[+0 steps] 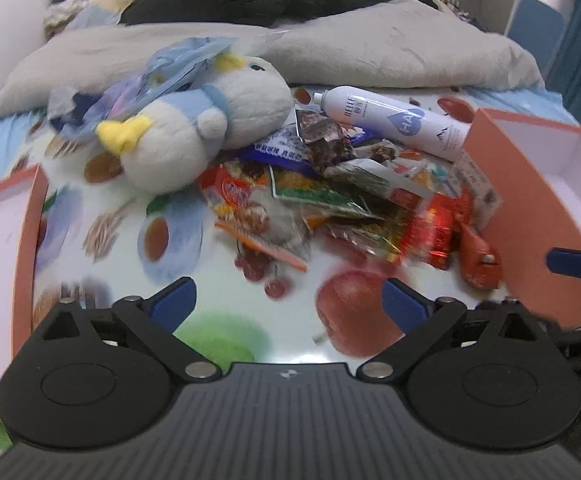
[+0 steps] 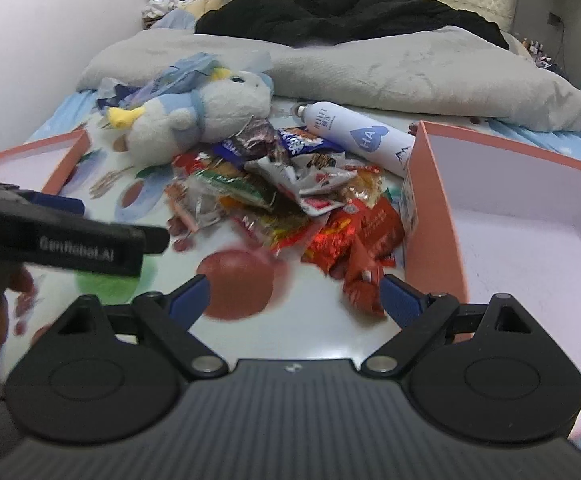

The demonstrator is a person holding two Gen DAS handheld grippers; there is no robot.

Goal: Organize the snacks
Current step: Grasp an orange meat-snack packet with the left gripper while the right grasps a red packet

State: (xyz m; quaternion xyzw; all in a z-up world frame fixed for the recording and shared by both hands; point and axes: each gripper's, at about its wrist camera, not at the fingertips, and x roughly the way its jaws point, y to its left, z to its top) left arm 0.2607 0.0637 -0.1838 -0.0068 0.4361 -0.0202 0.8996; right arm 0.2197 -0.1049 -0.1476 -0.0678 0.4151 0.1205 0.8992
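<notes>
A heap of snack packets [image 1: 330,192] [image 2: 290,196] lies on a fruit-printed sheet [image 1: 162,240] [image 2: 310,332]. Red wrappers [image 1: 438,232] [image 2: 366,240] sit at its near right edge. My left gripper [image 1: 288,304] hovers open in front of the heap, nothing between its blue fingers [image 1: 172,304]. My right gripper [image 2: 292,300] is also open and empty, its right finger [image 2: 400,300] close to a red wrapper. In the right wrist view the left gripper's body [image 2: 70,240] shows at the left. A pink box [image 1: 546,216] [image 2: 510,240] with a white inside stands right of the heap.
A second pink box [image 1: 6,264] [image 2: 38,164] lies left. A white and blue plush toy [image 1: 194,128] [image 2: 198,116] and a white spray bottle [image 1: 394,120] [image 2: 354,136] rest behind the snacks. Beyond them are a grey duvet [image 1: 370,52] [image 2: 410,68] and dark clothes [image 2: 330,12].
</notes>
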